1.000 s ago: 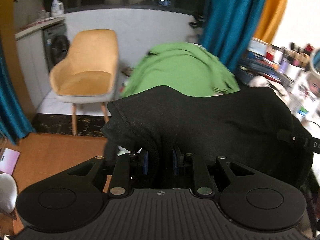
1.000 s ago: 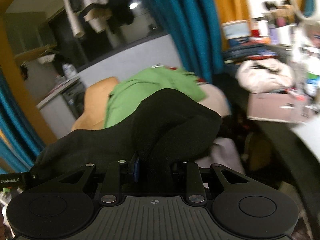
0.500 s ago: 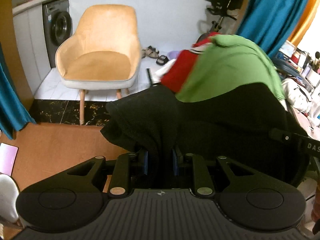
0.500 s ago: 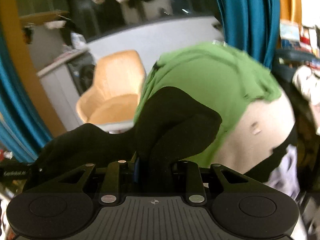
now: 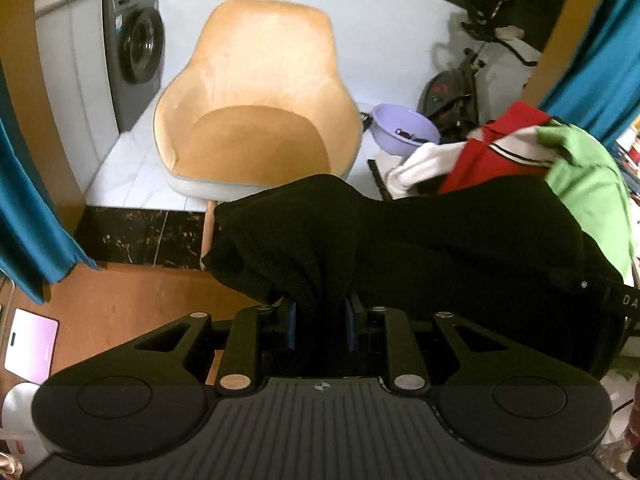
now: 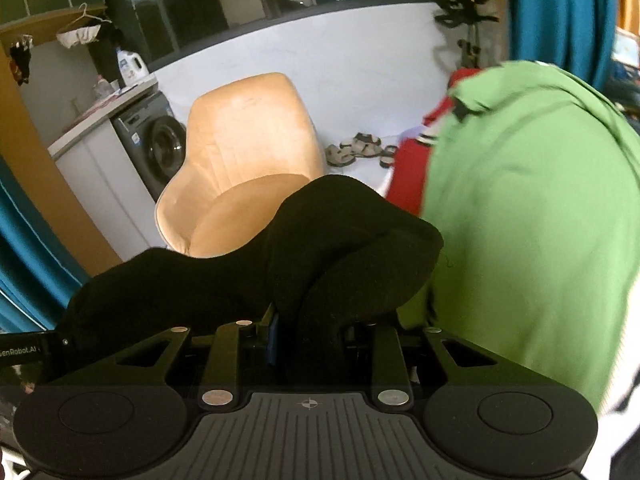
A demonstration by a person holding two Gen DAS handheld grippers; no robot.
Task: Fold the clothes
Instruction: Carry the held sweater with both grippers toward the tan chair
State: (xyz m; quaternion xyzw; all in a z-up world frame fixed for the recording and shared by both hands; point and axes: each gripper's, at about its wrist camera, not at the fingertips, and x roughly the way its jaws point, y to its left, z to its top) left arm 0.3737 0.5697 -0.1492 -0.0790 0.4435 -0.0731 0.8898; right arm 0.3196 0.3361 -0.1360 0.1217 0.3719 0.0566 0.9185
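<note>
A black garment (image 5: 420,248) hangs in the air, stretched between both grippers. My left gripper (image 5: 319,320) is shut on one bunched end of it, the cloth pinched between its blue pads. My right gripper (image 6: 310,340) is shut on the other end of the black garment (image 6: 320,248), which drapes over its fingers and hides the tips. Beyond the black garment lies a pile of clothes: a green shirt (image 6: 528,220), (image 5: 588,184), a red garment (image 5: 492,152) and a white one (image 5: 420,164).
An orange armchair (image 5: 260,112), (image 6: 248,160) stands ahead on the white tiled floor. A washing machine (image 5: 138,48) is at the left, a purple basin (image 5: 404,128) and an exercise bike (image 5: 464,80) at the right. Teal curtains (image 5: 28,208) hang at both sides. Sandals (image 6: 356,148) lie on the floor.
Both grippers swung sideways with the black garment still held. The cluttered desk left the view, the armchair came to the centre, and the green pile slid to the right.
</note>
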